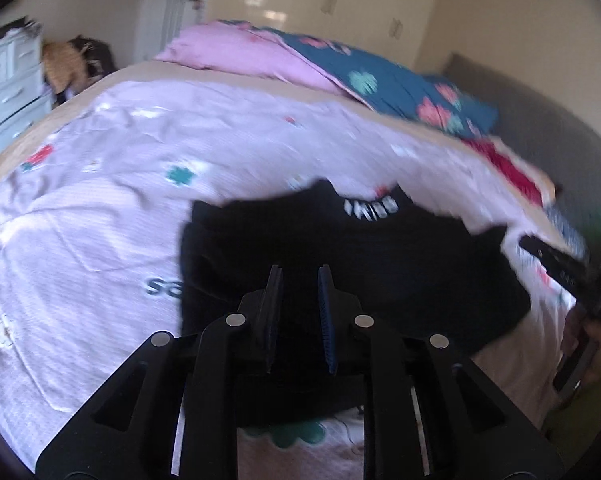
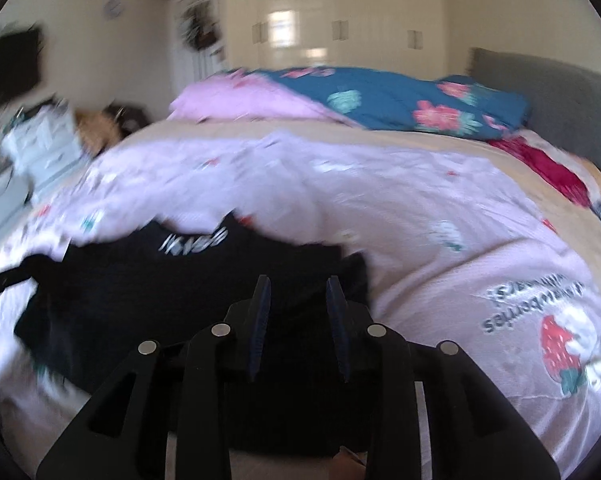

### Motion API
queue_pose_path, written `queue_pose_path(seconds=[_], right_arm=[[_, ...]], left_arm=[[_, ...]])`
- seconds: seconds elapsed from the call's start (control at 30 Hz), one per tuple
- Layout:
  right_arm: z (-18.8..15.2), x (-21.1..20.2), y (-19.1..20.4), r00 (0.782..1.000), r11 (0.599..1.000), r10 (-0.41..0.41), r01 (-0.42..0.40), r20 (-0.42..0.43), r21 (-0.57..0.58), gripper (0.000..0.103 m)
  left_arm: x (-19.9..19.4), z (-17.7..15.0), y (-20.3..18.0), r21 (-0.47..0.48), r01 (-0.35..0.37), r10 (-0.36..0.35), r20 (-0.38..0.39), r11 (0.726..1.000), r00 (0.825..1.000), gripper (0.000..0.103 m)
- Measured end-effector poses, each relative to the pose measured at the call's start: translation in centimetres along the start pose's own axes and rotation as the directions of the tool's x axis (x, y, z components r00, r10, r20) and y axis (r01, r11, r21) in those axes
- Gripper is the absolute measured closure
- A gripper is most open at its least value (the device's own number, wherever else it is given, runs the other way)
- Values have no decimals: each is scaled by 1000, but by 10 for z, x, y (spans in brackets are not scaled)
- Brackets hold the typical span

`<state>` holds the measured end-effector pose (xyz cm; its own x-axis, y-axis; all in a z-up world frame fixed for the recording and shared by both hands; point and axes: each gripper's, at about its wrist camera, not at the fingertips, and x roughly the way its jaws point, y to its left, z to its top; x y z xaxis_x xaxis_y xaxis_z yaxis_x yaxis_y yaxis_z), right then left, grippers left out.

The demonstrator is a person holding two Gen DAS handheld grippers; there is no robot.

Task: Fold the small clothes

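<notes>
Because the black garment (image 1: 340, 264) lies spread on the pale pink bedspread (image 1: 100, 208), with its white lettering toward the far edge, I have both claws low over its near side, 1 at each side of it. My left gripper (image 1: 300, 276) sits with its 2 pads a narrow gap apart, and nothing is pinched between them; the dark cloth I see there is lying on the bed beneath. My right gripper (image 2: 298, 286) stands a little wider, again with only the garment (image 2: 204, 288) showing under the gap, not caught in it. So both claws are apart and empty.

I judge this is the moment around a fold: the near hem sits right under my fingertips, so each claw is placed to work a near corner while the flat bedspread (image 2: 420, 208) keeps the rest from bunching. The pictures are blurred, so I cannot tell how many layers the cloth already has.

The folded pink and blue floral duvet (image 2: 380, 96) and the red cloth (image 2: 548, 168) lie well apart, near the headboard, clear of my work.
</notes>
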<state>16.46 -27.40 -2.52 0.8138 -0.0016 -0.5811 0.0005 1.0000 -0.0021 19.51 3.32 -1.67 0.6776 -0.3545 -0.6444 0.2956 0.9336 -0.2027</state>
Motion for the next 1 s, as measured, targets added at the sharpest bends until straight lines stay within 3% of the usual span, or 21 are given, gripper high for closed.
queue_pose_path(seconds=[0.13,0.23,0.37,0.63,1.0], right_arm=[[-17,13,30,992,995,36,-48,-124,-91,76],[-28,25,37,983,993,11,-32,-184,-113,76],[-33,42,40,973,994,-19,-7,-228,-112,76],[-24,74,35,969,996,-37,15,-243,-93,76],[7,111,14,972,999,36,-28,-233,38,75]], left_arm=[[23,-15,-16,94,-23,32,-93,995,995,92],[30,-21,-19,160,-85,102,-96,983,990,90],[43,-24,-11,165,-116,137,-122,980,983,86],[50,-16,-1,125,-133,146,-99,983,984,81],[72,14,26,43,-175,178,-63,984,982,80]])
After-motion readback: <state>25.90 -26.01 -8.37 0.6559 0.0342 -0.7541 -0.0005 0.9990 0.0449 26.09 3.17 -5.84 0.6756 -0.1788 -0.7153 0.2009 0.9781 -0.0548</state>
